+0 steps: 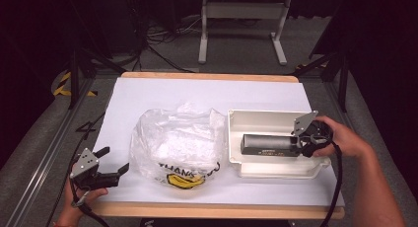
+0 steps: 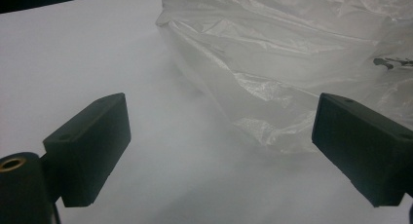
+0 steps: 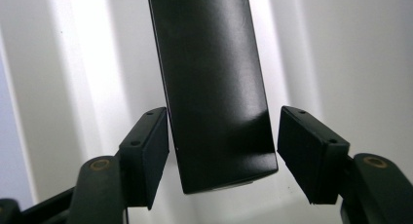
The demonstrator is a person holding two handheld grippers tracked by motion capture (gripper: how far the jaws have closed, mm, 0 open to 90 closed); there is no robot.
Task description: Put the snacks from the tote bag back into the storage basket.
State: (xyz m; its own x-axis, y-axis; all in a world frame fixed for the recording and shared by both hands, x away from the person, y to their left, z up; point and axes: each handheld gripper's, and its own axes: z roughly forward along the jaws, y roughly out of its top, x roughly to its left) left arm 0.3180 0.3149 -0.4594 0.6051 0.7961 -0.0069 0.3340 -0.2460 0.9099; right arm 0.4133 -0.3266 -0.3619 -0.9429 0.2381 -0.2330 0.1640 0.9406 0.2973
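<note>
A long black box [image 1: 268, 144] [image 3: 214, 87] lies lengthwise in a white plastic tray [image 1: 276, 116] on the right of the table. My right gripper [image 1: 297, 144] [image 3: 224, 136] straddles the box's near end from the right. Its jaws are open, and a thin gap shows between the box and the right pad [image 3: 307, 151]. A crumpled clear plastic bag [image 1: 177, 140] [image 2: 292, 63] with yellow and black print sits mid-table, left of the tray. My left gripper [image 1: 116, 159] [image 2: 219, 136] rests near the front left corner, open wide and holding nothing, aimed at the bag's lower edge.
The table is covered by a white sheet [image 1: 148, 96] with a wooden edge [image 1: 212, 210] along the front. The tray's white wall [image 3: 73, 63] rises beside the box. On the floor behind stand a grey desk frame [image 1: 241, 19] and loose cables.
</note>
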